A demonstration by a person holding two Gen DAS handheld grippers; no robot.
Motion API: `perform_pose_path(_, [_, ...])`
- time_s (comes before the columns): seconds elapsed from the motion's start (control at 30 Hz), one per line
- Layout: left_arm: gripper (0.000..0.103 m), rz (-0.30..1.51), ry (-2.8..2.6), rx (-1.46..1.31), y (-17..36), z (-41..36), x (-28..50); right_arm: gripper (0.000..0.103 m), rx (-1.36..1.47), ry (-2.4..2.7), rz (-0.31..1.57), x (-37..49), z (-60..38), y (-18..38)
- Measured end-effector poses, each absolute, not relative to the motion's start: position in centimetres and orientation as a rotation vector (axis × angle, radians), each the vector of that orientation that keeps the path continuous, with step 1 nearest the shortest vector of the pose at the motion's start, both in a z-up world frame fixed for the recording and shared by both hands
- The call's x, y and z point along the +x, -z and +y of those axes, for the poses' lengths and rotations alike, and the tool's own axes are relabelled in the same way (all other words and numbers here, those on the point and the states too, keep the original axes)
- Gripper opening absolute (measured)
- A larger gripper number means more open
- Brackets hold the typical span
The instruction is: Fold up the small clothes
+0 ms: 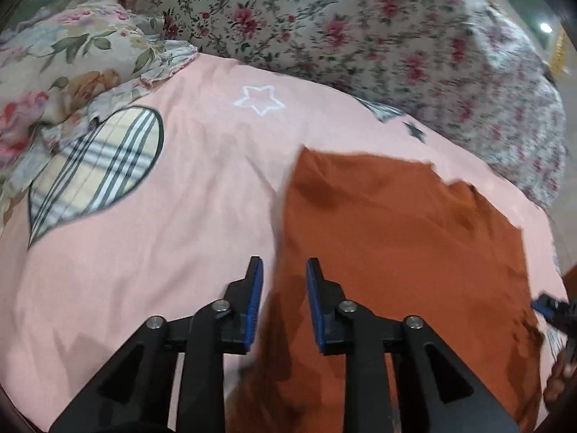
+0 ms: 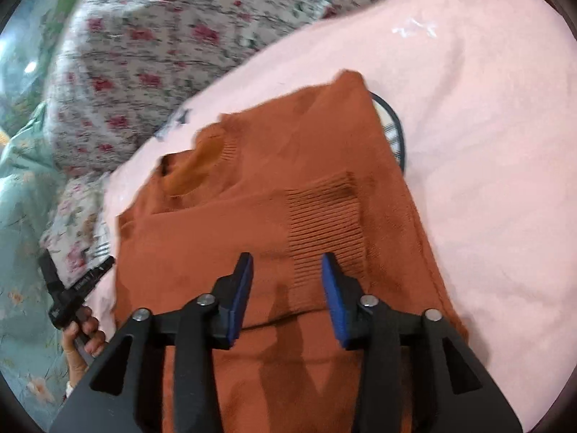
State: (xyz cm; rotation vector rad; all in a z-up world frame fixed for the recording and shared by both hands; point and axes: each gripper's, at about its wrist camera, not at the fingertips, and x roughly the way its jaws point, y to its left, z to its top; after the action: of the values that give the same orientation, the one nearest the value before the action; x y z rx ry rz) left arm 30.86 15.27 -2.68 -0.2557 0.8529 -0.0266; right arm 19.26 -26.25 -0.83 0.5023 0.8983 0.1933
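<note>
Pink bedspread; orange sweater flat; both tongs empty.

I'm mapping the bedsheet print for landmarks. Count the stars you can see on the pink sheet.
2. A white outline star lies on the pink sheet beyond the orange sweater; a small dark star sits near the sweater's far edge. The sweater may hide others.

Floral bedding walls off far side (pink sheet open).
</note>
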Motion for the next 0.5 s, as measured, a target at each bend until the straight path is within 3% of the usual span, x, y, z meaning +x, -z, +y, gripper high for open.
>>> perform_pose_path(0.07, [0.045, 0.857, 0.055, -0.267, 2.5, 14.8, 27.6, 0.052, 0.464, -0.225, 0.892, 17.5, -25.9, 0.0])
perform_pose_path(0.17, [0.05, 0.873, 0.08, -0.287, 2.9, 14.6, 22.7, 0.058, 0.428, -0.253, 0.908, 15.0, -25.5, -0.2])
perform_pose_path(0.4, [0.06, 0.938, 0.087, -0.348, 4.9, 14.7, 12.4, 0.058, 0.405, -0.286, 0.922, 7.6, -26.5, 0.1])
perform_pose_path(0.5, [0.069, 0.953, 0.073, -0.367, 5.7, 15.1, 8.0, 0.059, 0.407, -0.281, 0.928, 4.0, -27.3, 0.5])
